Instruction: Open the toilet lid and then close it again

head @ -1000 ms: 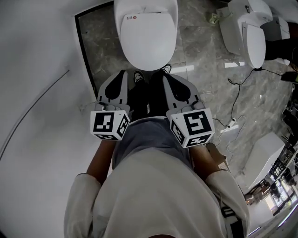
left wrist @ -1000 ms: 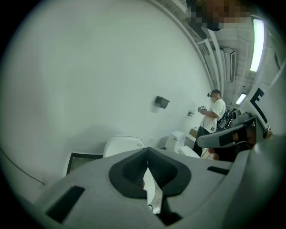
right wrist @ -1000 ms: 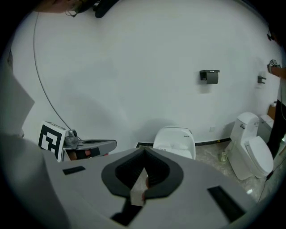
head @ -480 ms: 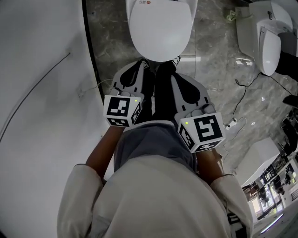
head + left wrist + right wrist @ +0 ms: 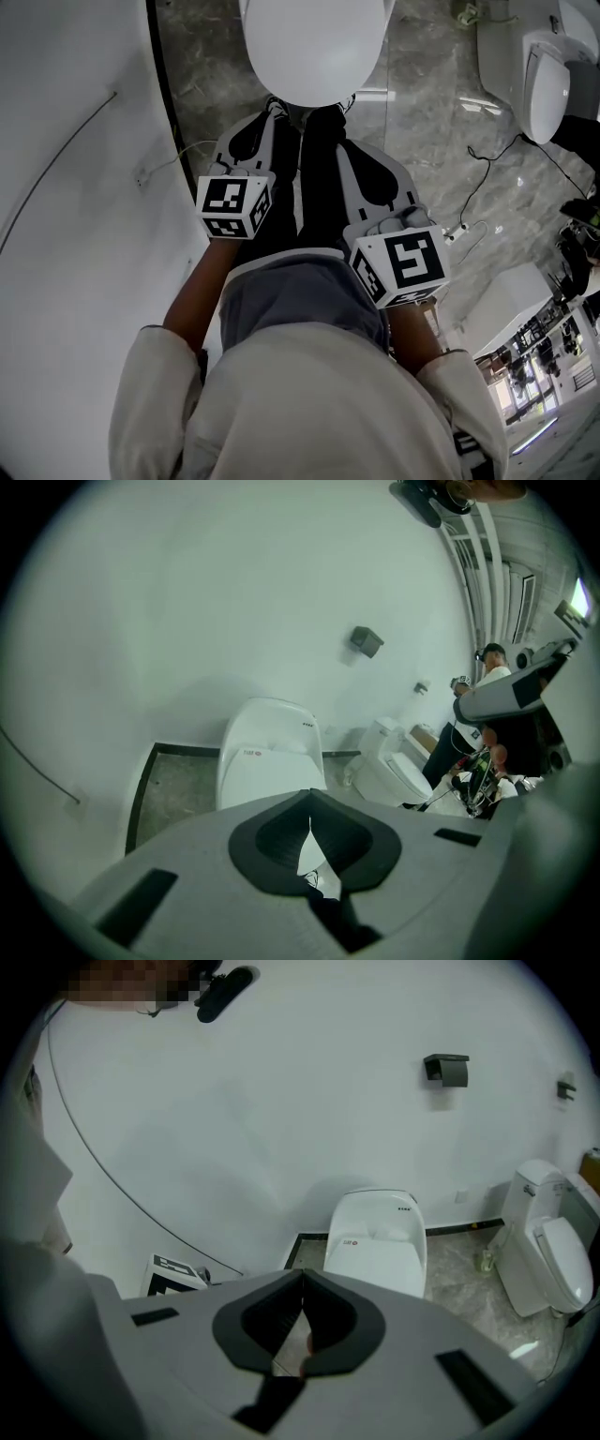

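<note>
White porcelain sits right in front of the person: the toilet (image 5: pixel 373 1211) backs onto the pale wall, and its lid (image 5: pixel 314 42) lies down flat over the seat, fully closed. Neither tool touches it. The left gripper (image 5: pixel 274 111) hangs just short of the lid's front edge, on the person's left, with its jaws pressed together at the tips and nothing between them; its own view shows the same, the two dark pads meeting in a point with the closed lid beyond. The right gripper (image 5: pixel 340 148) is held beside it, a little further back from the bowl, and its jaws are also drawn together and empty. Both tools slope downward towards the floor, with the person's dark trouser legs between them. Each has a marker cube at the near end, the left cube (image 5: pixel 232 206) by the wall side and the right cube (image 5: pixel 401 267) by the open room.

The floor (image 5: pixel 431 141) is grey veined marble. A thin dark cable (image 5: pixel 56 178) curves across the wall to the left. A second toilet (image 5: pixel 544 75) stands well apart on the right, with loose wires (image 5: pixel 478 187) trailing over the floor near it. A small grey box (image 5: pixel 447 1069) is fixed high on the wall above the toilets
</note>
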`<state>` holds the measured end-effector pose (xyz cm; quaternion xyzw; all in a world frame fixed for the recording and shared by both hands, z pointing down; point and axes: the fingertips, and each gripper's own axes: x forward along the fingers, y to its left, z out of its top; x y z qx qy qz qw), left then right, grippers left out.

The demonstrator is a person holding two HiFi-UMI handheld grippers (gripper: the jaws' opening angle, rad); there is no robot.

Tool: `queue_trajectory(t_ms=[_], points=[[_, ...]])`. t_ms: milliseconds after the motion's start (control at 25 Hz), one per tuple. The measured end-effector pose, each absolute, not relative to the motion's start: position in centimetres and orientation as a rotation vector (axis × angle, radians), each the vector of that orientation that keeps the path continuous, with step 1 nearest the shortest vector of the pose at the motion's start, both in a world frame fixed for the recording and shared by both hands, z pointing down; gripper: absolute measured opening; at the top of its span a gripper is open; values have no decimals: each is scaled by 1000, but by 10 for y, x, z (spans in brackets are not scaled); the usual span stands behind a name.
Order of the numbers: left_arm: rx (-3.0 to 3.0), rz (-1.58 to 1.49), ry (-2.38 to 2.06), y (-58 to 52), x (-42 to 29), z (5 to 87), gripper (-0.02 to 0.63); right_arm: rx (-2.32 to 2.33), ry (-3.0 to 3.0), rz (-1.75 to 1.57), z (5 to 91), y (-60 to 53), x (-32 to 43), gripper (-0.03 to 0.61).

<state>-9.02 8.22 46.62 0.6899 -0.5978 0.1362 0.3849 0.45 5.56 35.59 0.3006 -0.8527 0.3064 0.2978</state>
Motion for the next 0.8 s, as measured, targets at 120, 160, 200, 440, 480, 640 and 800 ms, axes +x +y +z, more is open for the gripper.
queue_trajectory(t_ms=[120, 160, 200, 440, 480, 640, 800], points=[[1725, 328, -1500, 83, -87, 490, 8, 805, -2257, 824, 366, 54, 6, 11], [1709, 317, -1498, 84, -87, 498, 6, 806, -2252, 828, 370, 54, 6, 11], [1690, 306, -1498, 84, -87, 506, 8, 804, -2247, 833, 373, 55, 6, 11], [1573, 227, -1485, 87, -85, 555, 8, 760, -2230, 847, 388, 60, 6, 11], [1559, 213, -1483, 89, -85, 566, 8, 754, -2227, 847, 391, 62, 6, 11], [1479, 158, -1478, 100, -90, 606, 8, 744, -2210, 853, 405, 72, 3, 11], [1380, 98, -1427, 104, -86, 638, 8, 728, -2197, 862, 414, 77, 4, 11]])
